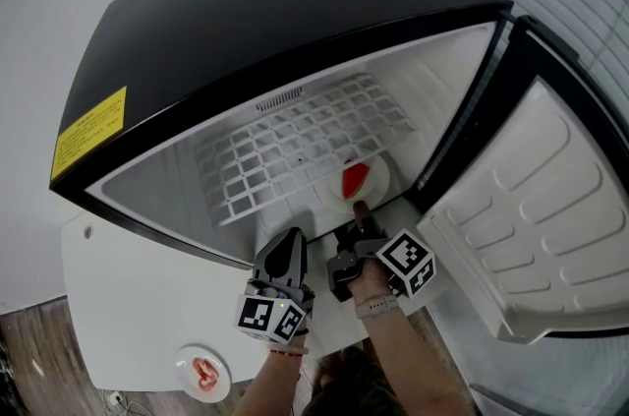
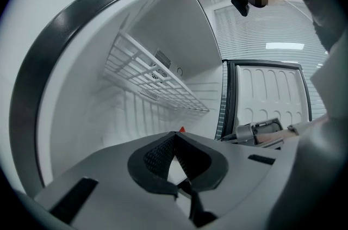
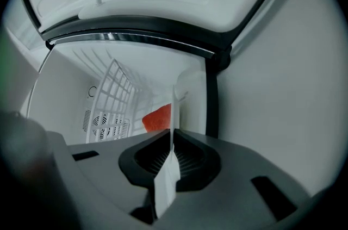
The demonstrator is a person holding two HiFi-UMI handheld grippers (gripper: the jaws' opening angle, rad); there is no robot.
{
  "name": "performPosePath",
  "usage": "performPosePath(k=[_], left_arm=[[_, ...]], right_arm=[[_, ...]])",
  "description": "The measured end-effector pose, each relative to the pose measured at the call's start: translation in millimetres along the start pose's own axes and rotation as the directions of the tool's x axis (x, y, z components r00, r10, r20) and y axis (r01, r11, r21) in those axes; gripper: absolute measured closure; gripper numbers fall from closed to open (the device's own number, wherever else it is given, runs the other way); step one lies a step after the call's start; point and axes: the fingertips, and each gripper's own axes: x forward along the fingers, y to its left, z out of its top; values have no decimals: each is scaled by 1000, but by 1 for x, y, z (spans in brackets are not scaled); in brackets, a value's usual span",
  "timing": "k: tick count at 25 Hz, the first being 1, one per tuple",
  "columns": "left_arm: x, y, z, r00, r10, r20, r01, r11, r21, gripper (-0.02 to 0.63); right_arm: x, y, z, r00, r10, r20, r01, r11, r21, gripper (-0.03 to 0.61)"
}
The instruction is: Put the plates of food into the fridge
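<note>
Fridge (image 1: 295,30) interior; only right gripper view shows fingers (image 3: 193,161) pinching plate (image 3: 165,186).

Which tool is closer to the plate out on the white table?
Left. The left tool is at the fridge opening, nearer that plate; the right tool is deeper inside, gripping the other plate.

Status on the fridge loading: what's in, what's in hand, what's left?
Done: the fridge door is open. No plate has been released inside yet.
In hand: the right gripper is shut on the rim of a plate of red food, holding it inside the fridge below the wire shelf.
Left: a second plate of food waits on the white table. The left gripper is shut and empty.
</note>
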Motion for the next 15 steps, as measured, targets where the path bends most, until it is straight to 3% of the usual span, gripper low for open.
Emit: performPosePath(k=[4,7,15], left_arm=[[-4,1,0,1000,3,5,-3,1000,-8,607],[-6,1,-1,1000,5,4,-5,1000,-15,607],[-7,1,1,1000,5,10,-5,1000,-23,607]], right_arm=[[8,1,2,999,-38,10,39,998,-55,561],[13,3,7,996,-83,20,85,984,-156,560],[18,-6,16,971,-237,31,227,872,-433,519]])
